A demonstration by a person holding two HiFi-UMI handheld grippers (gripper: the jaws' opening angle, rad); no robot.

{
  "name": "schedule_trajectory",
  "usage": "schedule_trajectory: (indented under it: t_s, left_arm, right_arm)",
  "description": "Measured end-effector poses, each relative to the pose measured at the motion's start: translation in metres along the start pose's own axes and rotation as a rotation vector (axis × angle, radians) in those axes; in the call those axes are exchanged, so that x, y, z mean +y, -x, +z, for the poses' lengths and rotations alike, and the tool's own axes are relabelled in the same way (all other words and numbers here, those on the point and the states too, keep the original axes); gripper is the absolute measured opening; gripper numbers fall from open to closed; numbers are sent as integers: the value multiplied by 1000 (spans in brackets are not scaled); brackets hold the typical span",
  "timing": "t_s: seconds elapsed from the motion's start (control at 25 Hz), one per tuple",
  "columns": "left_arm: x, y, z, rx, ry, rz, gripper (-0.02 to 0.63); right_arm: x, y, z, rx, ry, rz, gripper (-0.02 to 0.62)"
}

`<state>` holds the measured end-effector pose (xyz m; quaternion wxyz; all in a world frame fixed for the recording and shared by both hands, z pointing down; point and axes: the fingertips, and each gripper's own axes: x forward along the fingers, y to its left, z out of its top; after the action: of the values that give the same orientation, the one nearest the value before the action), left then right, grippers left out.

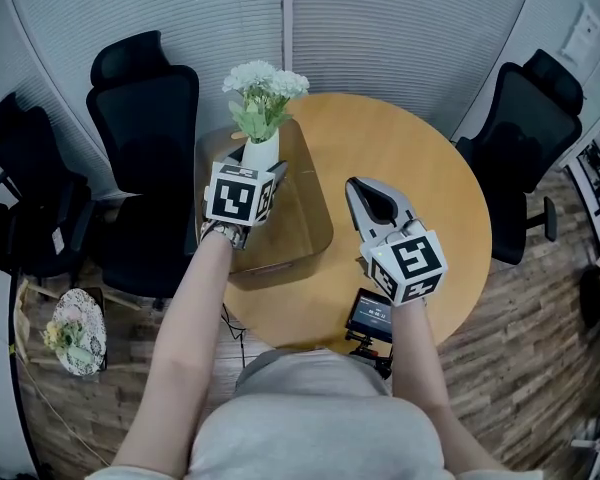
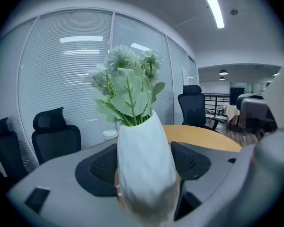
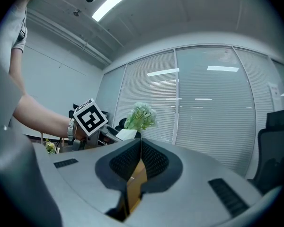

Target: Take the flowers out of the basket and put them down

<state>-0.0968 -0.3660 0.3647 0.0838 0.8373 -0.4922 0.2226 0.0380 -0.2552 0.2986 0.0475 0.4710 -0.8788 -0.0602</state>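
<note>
Head view: the left tool is clamped round a white vase holding the flowers, and carries it over the far end of the brown basket, which sits on the left side of the round wooden worktop; whether the vase's foot is clear of the basket rim is hidden behind the tool; the right tool hovers over the middle of the worktop, apart from the basket, with nothing in it.

Left gripper view: the vase fills the gap between the jaws, which stand wide with both dark pads pressed on its belly; the vase tilts a little to the right, and the green stems and pale blooms stand above its mouth.

Right gripper view: the jaws are brought together and hold nothing; only a sliver of brown shows behind them; the flowers and the left tool show further off to the left.

Handling, as a judgement: the vase looks stiff, smooth and breakable, so it may slip or rock under a light squeeze; the stems are soft and light, no place for a grip; the broad belly is the right hold, kept upright, and set down gently on bare worktop beside the basket.
</note>
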Motion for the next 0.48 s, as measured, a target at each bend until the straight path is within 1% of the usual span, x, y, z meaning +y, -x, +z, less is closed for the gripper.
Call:
schedule_trajectory:
  t_s: [0.16, 0.48]
  left_arm:
    - [-4, 8, 14, -60, 14, -18, 356]
    - [-11, 29, 49, -207, 22, -30, 356]
  right_arm:
    - [0, 1, 3, -7, 3, -3, 25]
    - [-1, 2, 10, -22, 8, -28, 25]
